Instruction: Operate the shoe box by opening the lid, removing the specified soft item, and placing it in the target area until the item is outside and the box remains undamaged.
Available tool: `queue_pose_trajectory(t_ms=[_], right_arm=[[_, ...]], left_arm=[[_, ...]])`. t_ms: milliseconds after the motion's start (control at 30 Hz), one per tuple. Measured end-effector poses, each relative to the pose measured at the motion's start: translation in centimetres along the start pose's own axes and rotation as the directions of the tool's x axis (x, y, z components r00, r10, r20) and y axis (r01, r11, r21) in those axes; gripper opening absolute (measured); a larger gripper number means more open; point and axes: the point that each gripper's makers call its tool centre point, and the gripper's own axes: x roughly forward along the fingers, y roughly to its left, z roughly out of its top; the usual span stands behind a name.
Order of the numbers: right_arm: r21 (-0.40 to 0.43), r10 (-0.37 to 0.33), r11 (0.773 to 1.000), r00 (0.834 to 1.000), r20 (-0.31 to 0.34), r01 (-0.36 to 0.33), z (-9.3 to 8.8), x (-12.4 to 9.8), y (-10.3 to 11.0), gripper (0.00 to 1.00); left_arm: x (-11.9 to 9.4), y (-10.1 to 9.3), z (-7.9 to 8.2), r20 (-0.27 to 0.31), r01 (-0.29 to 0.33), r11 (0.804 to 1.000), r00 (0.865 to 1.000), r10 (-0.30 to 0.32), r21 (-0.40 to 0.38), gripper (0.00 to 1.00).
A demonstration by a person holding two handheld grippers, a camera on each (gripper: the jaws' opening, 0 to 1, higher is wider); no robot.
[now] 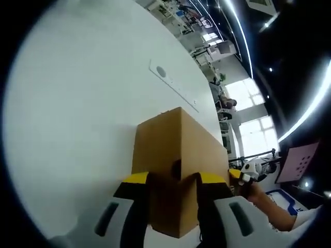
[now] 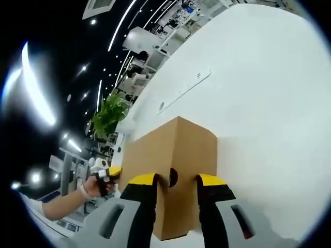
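**Fingers straddle both ends of the closed box**

Fingers of the left gripper (image 1: 173,181), yellow-tipped and black, stand spread on either side of a corner edge of the plain brown cardboard shoe box (image 1: 173,155). A dark finger-hole notch (image 1: 176,168) in the box wall sits right between the tips. Whether the pads press on the card or merely flank it cannot be told.

From the opposite end, the right gripper (image 2: 175,181) does the same. Its fingers are apart, with the box (image 2: 176,155) rising between and beyond them and a matching notch (image 2: 172,176) between the tips. Past the box's far edge in each view, a hand (image 1: 253,188) (image 2: 93,188) holds the other gripper.

The box rests on the white bench (image 1: 77,113), which stretches away ahead of both pairs of fingers. Its lid appears to be still shut, and no soft item is visible yet.

Judging by the material, the box is probably light and fairly stiff along its edges. Its flat panels are likely to give under a hard squeeze, and the plain card should offer fair grip. The best hold seems to be low on the corners or at the notches, pinched gently while the lid rim is lifted evenly from both ends so that nothing creases or tears.
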Motion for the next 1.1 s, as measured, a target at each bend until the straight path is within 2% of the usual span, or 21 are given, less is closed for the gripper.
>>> queue_pose_trajectory(t_ms=[167, 367, 467, 567, 600, 633, 667, 800, 933, 1100], right_arm=[[-0.007, 0.0, 1.0, 1.0, -0.003, 0.0, 0.0, 0.0, 0.0, 0.29], [0.009, 0.0, 1.0, 1.0, -0.003, 0.0, 0.0, 0.0, -0.1, 0.29], [0.015, 0.0, 1.0, 1.0, -0.005, 0.0, 0.0, 0.0, 0.0, 0.29], [0.012, -0.001, 1.0, 1.0, -0.009, 0.001, 0.0, 0.0, 0.0, 0.29], [0.012, -0.001, 1.0, 1.0, -0.009, 0.001, 0.0, 0.0, 0.0, 0.29], [0.012, -0.001, 1.0, 1.0, -0.01, 0.002, 0.0, 0.0, 0.0, 0.29], [0.012, -0.002, 1.0, 1.0, -0.01, 0.002, 0.0, 0.0, 0.0, 0.29], [0.012, -0.001, 1.0, 1.0, -0.006, 0.001, 0.0, 0.0, 0.0, 0.29], [0.027, 0.002, 1.0, 1.0, -0.005, -0.001, -0.1, 0.0, 0.0, 0.29], [0.026, 0.003, 1.0, 1.0, -0.004, -0.003, -0.1, 0.0, 0.0, 0.29]], left_arm=[[0.0, 0.3, 0.2, -0.006, 0.006, 1.0, 1.0, -0.006, 0.004, 0.35], [0.0, 0.2, 0.1, -0.023, 0.023, 0.998, 0.999, -0.022, 0.052, 0.38], [0.0, 0.0, 0.5, -0.006, 0.023, 0.997, 1.0, -0.023, 0.075, 0.4], [0.3, -0.3, 0.5, -0.005, 0.028, 0.997, 1.0, -0.028, 0.076, 0.54], [0.4, -0.1, 0.6, -0.003, 0.012, 0.995, 1.0, -0.012, 0.097, 0.61], [0.5, 0.1, 0.3, -0.007, -0.026, 0.99, 1.0, 0.027, 0.142, 0.64], [0.5, -0.2, -0.3, -0.025, -0.031, 0.988, 0.999, 0.036, 0.154, 0.65], [0.9, 1.8, 1.4, -0.022, -0.033, 0.984, 0.999, 0.037, 0.176, 0.69], [0.9, 2.4, 2.0, -0.015, -0.049, 0.973, 0.998, 0.054, 0.223, 0.72], [0.9, 3.1, 3.1, 0.012, -0.074, 0.948, 0.997, 0.074, 0.309, 0.78]])
